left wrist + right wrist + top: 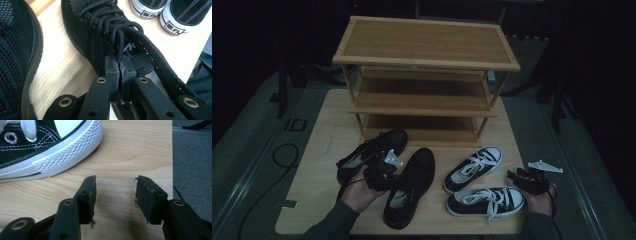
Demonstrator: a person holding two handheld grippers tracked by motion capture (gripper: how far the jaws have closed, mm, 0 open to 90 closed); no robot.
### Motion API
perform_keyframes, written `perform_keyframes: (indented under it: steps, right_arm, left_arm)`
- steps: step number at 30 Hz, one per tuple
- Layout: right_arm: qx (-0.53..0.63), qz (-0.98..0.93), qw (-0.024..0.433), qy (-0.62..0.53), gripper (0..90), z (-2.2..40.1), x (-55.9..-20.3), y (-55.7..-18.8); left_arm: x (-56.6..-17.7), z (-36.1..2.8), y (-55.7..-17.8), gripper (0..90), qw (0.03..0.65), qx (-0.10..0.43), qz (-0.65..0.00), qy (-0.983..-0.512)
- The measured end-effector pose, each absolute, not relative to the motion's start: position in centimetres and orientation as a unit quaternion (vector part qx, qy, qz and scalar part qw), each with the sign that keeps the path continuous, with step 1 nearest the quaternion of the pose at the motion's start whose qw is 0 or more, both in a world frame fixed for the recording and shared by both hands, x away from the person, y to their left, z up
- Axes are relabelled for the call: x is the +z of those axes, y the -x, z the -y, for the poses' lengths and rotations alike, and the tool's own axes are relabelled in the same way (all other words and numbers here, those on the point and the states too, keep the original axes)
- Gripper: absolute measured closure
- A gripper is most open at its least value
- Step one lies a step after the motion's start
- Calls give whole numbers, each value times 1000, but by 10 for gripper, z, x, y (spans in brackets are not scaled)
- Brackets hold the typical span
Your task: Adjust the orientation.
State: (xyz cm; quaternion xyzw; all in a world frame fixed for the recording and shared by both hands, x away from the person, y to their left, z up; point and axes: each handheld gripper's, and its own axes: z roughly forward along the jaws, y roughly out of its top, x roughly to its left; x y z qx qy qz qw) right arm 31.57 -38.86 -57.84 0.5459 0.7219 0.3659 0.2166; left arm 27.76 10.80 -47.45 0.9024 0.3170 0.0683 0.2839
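Two black mesh shoes lie at the table's front left, one (371, 150) behind the other (412, 180). My left gripper (384, 172) is shut on the nearer shoe (105, 30). In the left gripper view its jaws (120, 62) pinch the tongue just below the laces, and the other black shoe (15, 62) lies to the left. My right gripper (516, 176) rests near the front right corner. In the right gripper view it (116, 187) stands open over bare wood, beside the toe of a black-and-white sneaker (50, 147).
A three-tier bamboo shoe rack (427, 60) stands at the back of the wooden table (319, 150), with bare shelves. A pair of black-and-white sneakers (474, 167) (484, 201) lies at the front right. The table's right edge (172, 157) is close to my right gripper.
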Motion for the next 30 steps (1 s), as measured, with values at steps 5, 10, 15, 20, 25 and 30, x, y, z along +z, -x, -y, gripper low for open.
perform_keyframes:
  steps: [5, 10, 15, 20, 25, 30]
  right_arm:
    - [366, -722, 216, -545, 503, 389, -578, -316]
    - [366, -722, 216, -546, 503, 389, -578, -316]
    - [367, -722, 216, -546, 502, 389, -578, -316]
    - [367, -722, 216, -546, 502, 389, -578, -316]
    - [367, -721, 216, -546, 502, 389, -579, -316]
    - [367, -722, 216, -546, 502, 389, -578, -316]
  left_arm:
    - [-474, -111, -277, 878, 285, 76, -319, -901]
    - [-473, -116, -277, 880, 279, 93, -328, -898]
    - [-474, -125, -281, 880, 287, 101, -348, -887]
    - [-475, -136, -283, 880, 288, 114, -365, -878]
    - [-477, -152, -285, 881, 300, 117, -393, -861]
    - [-477, -161, -284, 880, 303, 124, -407, -853]
